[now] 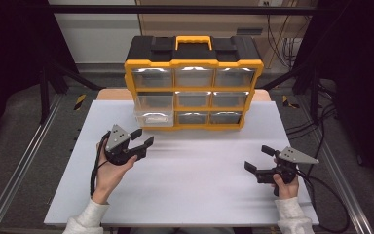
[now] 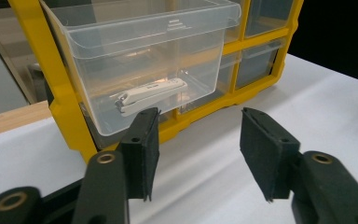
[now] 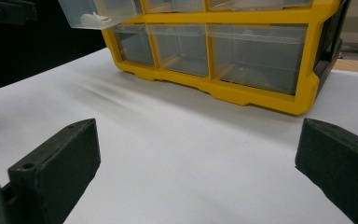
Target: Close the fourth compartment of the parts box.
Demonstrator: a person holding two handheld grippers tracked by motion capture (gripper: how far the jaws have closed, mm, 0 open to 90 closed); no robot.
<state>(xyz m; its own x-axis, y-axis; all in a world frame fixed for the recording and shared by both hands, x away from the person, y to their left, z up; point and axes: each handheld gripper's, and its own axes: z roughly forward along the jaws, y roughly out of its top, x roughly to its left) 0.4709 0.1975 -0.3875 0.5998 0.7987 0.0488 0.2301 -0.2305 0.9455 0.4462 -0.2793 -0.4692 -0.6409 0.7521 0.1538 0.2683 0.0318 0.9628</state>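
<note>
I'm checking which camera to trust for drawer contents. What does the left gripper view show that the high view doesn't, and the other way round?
Left gripper view alone: a white nail clipper lying in the pulled-out clear drawer, close behind the left gripper, whose jaws stand apart with nothing between them.

High view alone: the organizer's yellow handle and black top, both hands, and the right gripper, open, off to the right on the table.

Both: the yellow organizer, its bottom-left drawer pulled out, and the white table.

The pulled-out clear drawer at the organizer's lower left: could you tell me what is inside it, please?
A white nail clipper lies on the floor of the drawer, seen through its clear front wall. The left gripper's pad covers a little of the drawer's lower front.
</note>
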